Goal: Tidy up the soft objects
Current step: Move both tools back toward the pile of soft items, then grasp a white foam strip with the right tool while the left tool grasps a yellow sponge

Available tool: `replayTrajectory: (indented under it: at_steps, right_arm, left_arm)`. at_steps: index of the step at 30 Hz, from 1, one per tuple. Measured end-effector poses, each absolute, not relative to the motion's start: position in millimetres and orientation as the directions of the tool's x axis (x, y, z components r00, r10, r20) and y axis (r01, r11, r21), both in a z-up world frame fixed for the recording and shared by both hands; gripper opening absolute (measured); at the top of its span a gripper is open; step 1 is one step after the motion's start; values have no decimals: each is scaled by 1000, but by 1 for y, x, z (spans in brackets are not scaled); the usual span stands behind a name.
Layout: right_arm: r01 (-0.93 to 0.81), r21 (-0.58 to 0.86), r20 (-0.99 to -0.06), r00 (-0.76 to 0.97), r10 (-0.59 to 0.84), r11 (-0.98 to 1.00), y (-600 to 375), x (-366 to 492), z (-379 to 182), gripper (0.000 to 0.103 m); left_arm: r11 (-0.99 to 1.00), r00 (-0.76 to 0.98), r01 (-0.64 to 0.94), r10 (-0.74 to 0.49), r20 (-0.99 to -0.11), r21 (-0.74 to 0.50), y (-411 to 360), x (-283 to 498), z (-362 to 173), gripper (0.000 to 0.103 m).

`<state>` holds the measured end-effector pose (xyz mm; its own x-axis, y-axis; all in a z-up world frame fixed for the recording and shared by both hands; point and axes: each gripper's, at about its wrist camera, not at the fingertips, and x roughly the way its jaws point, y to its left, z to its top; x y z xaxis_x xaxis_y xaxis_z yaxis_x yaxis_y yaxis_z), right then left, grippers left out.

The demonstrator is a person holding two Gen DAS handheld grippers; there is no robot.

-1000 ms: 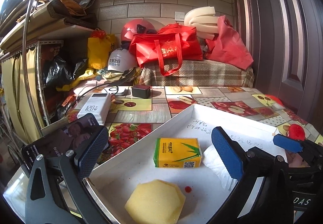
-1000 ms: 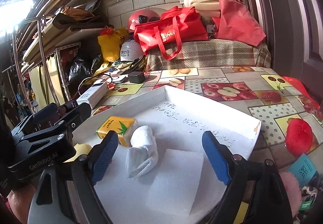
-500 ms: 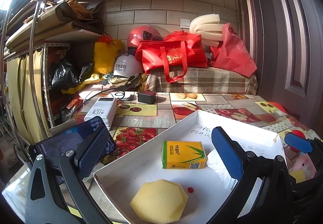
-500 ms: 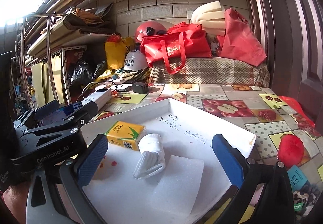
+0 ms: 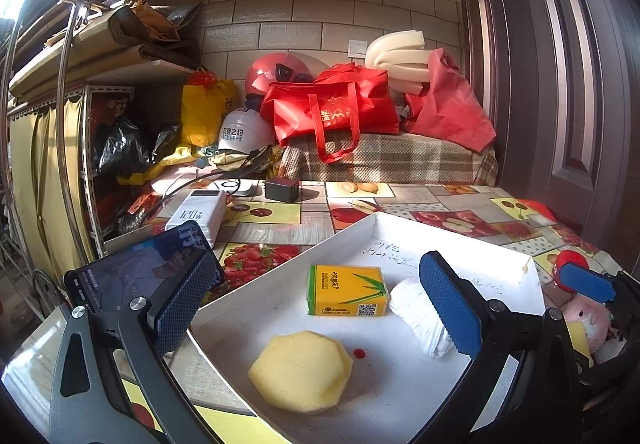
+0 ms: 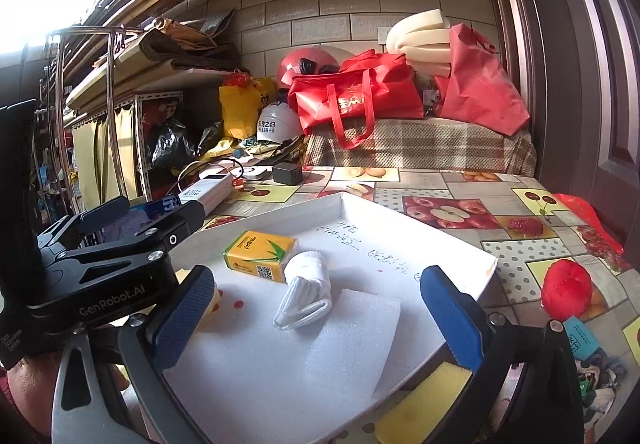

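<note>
Your left gripper [image 5: 320, 308] is hovering with fingers apart and empty over the white tray [image 6: 400, 220]. Inside are lying the yellow sponge [image 5: 300, 372], tissue pack [image 6: 260, 252], rolled sock [image 6: 306, 288] and foam sheet [image 6: 348, 340]: all light and squashy, so pinch mid-body. Your right gripper [image 6: 316, 320] is spreading fully, empty. The patterned worktop [image 6: 520, 212] is looking slick, the room cluttered.

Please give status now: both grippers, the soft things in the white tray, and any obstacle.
Left gripper and right gripper open, empty. White tray holds yellow sponge, tissue pack, rolled white sock, white foam sheet. No obstacle above tray.
</note>
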<state>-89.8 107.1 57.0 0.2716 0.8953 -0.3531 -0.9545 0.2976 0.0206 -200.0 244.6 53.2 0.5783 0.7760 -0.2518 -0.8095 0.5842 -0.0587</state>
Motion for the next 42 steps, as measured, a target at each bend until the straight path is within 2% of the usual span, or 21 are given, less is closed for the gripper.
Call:
replayTrajectory:
  at_steps: [7, 11, 16, 20, 25, 28, 31, 32, 33, 35, 37, 42]
  right_arm:
    - [-958, -41, -368, 279, 887, 284, 65, -96, 57, 103]
    - [-940, -27, -398, 321, 859, 339, 28, -72, 57, 103]
    - [-885, 53, -526, 369, 766, 463, -17, -12, 50, 103]
    - [-875, 45, -572, 372, 731, 481, -47, 4, 48, 103]
    - [-900, 108, -692, 237, 682, 422, -47, 8, 24, 103]
    - [-913, 93, -731, 209, 650, 398, -37, 4, 16, 103]
    - [-923, 76, -756, 193, 625, 377, -26, 1, 13, 102]
    - [-924, 72, -768, 189, 612, 376, -22, 2, 12, 101]
    - [-924, 78, -777, 179, 603, 375, -20, 4, 9, 92]
    - [-921, 83, -776, 180, 605, 380, -21, 7, 10, 87]
    - [-916, 71, -771, 200, 604, 394, -25, 11, 11, 63]
    - [-883, 88, -763, 238, 601, 461, -45, 37, 14, 58]
  left_arm:
    - [638, 624, -769, 736, -262, -37, 222, -198, 52, 103]
    - [704, 683, -709, 677, -274, -29, 203, -193, 52, 103]
    - [806, 774, -592, 564, -286, -13, 169, -183, 53, 103]
    - [883, 835, -469, 441, -330, -7, 143, -168, 53, 103]
    - [959, 876, -285, 260, -406, 1, 108, -143, 51, 103]
    - [963, 872, -269, 250, -421, 15, 96, -133, 52, 103]
    - [957, 869, -288, 242, -431, -44, 103, -123, 51, 103]
    - [952, 864, -300, 243, -440, -63, 107, -117, 50, 103]
    - [948, 859, -309, 244, -449, -78, 110, -111, 49, 103]
    - [945, 854, -313, 237, -464, -95, 114, -99, 47, 103]
    - [948, 849, -305, 227, -478, -91, 113, -88, 46, 103]
    - [966, 822, -243, 159, -547, -84, 103, -61, 40, 103]
